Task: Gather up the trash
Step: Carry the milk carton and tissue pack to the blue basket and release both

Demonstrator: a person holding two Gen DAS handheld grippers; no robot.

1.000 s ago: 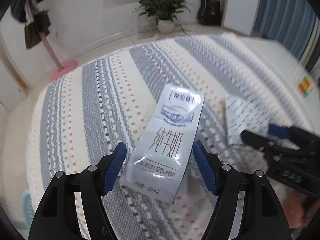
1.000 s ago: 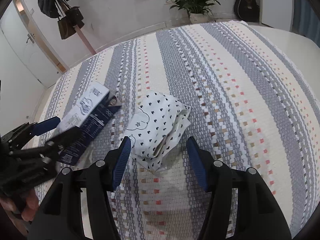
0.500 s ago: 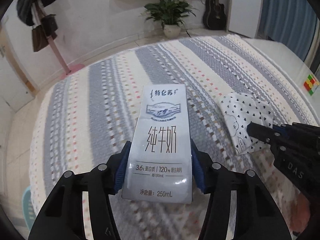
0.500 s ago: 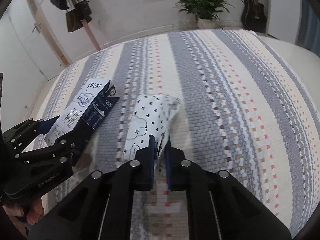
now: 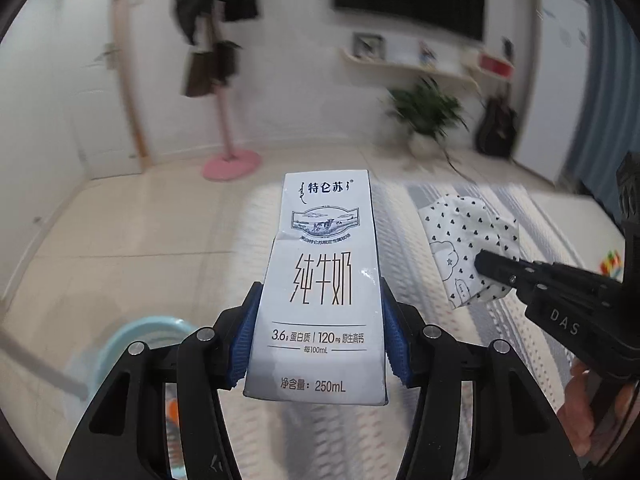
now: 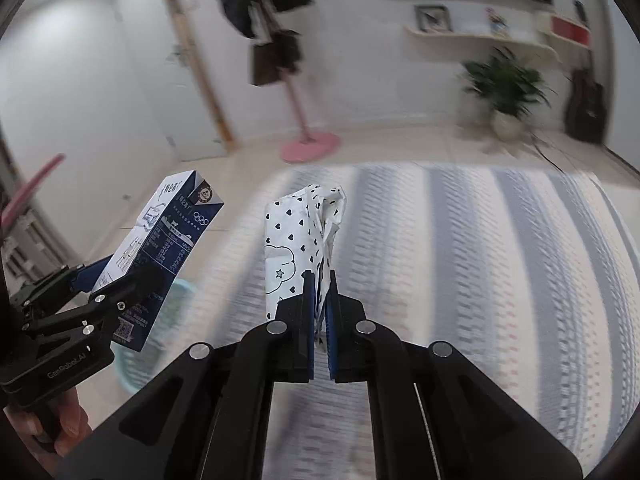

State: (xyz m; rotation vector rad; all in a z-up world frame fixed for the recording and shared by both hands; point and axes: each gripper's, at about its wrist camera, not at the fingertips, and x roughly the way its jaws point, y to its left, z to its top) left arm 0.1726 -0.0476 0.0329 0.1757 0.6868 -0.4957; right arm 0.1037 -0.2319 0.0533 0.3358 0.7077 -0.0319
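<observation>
A: Where does it stand?

B: Both pieces of trash are up off the bed (image 6: 480,240). The left gripper (image 5: 316,344) has its jaws closed against the two sides of the carton (image 5: 320,292), holding it upright in the air. The right gripper (image 6: 320,320) has its jaws nearly together, pinching the lower edge of the wrapper (image 6: 300,240), which hangs above the bed's near edge.

A: So which step?

B: The carry, I'd judge. A pale blue bin (image 5: 132,344) shows low at the left, beside the bed on the floor.

A: Next?

B: Likely bring each piece over the bin's mouth, then part the jaws. The carton is nearer, so it could go first.

A: Anything unclear?

B: Plenty. The bin is blurred and mostly behind the left gripper and carton; I can't make out what's inside beyond an orange spot. The room is smeared too. The wrapper's pinched part is hidden between the pads.
</observation>
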